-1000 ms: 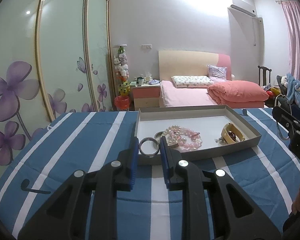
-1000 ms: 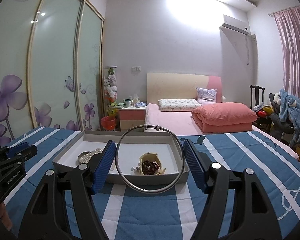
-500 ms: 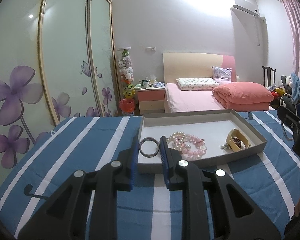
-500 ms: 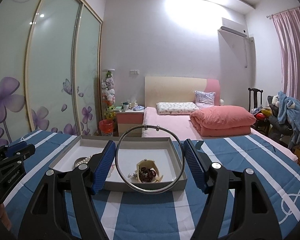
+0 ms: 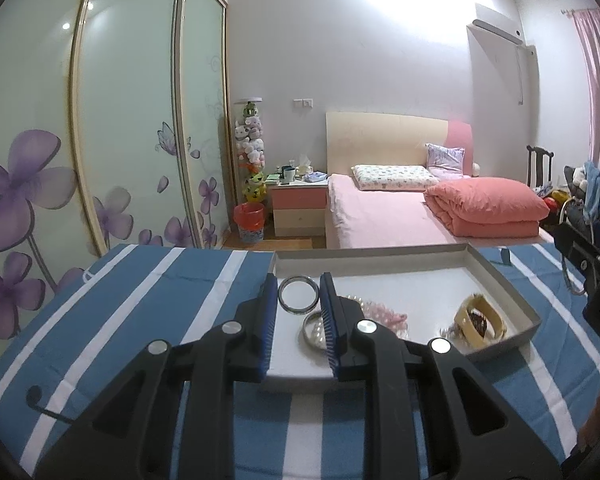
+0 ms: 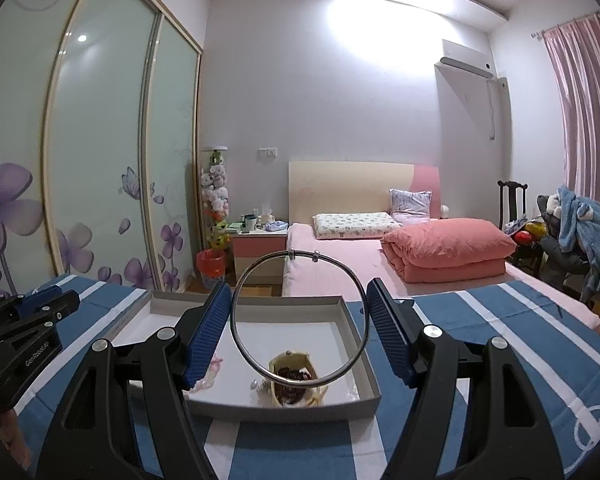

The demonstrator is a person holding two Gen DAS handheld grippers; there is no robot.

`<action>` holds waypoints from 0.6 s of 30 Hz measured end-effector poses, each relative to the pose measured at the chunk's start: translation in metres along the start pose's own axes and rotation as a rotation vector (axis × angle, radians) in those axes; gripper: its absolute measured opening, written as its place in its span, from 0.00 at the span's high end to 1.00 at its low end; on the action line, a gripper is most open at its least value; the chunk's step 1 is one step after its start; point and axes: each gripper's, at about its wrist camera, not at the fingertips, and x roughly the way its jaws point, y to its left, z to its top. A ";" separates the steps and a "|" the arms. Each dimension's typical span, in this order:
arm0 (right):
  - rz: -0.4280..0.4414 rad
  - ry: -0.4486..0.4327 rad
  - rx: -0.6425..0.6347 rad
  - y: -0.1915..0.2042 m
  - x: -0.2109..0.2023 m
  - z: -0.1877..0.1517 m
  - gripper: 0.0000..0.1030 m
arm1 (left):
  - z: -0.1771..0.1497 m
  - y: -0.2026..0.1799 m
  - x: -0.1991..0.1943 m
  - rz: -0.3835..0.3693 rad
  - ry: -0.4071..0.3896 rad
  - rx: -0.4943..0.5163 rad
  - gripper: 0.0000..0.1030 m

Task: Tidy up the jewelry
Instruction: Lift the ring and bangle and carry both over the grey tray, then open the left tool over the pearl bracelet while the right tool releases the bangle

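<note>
The tablecloth (image 5: 132, 296) under both grippers is blue with white stripes. Ahead of the black left gripper (image 5: 299, 300), with its blue ribbed pads, a silver ring (image 5: 298, 299) shows against the grey-walled, white-floored tray (image 5: 503, 280). Pink and pearly white beads (image 5: 379, 314) lie to its right, then a cream bangle (image 5: 479, 322) holding dark red. The right gripper (image 6: 300, 320) frames a thin silver hoop (image 6: 300, 316). Beyond, wardrobe doors (image 6: 100, 160) are pale green with purple flowers.

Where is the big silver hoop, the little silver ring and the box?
big silver hoop (image 6: 242, 294): right wrist view, left side of its wire.
little silver ring (image 5: 298, 311): left wrist view, its bottom rim.
box (image 5: 511, 280): left wrist view, right wall.
</note>
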 end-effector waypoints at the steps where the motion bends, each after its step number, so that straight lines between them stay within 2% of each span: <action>1: 0.001 0.006 0.006 -0.001 0.004 -0.001 0.32 | 0.002 0.000 0.004 -0.001 0.001 -0.004 0.79; 18: 0.019 0.142 0.012 0.001 0.068 -0.017 0.32 | 0.005 -0.011 0.066 0.019 0.032 -0.023 0.79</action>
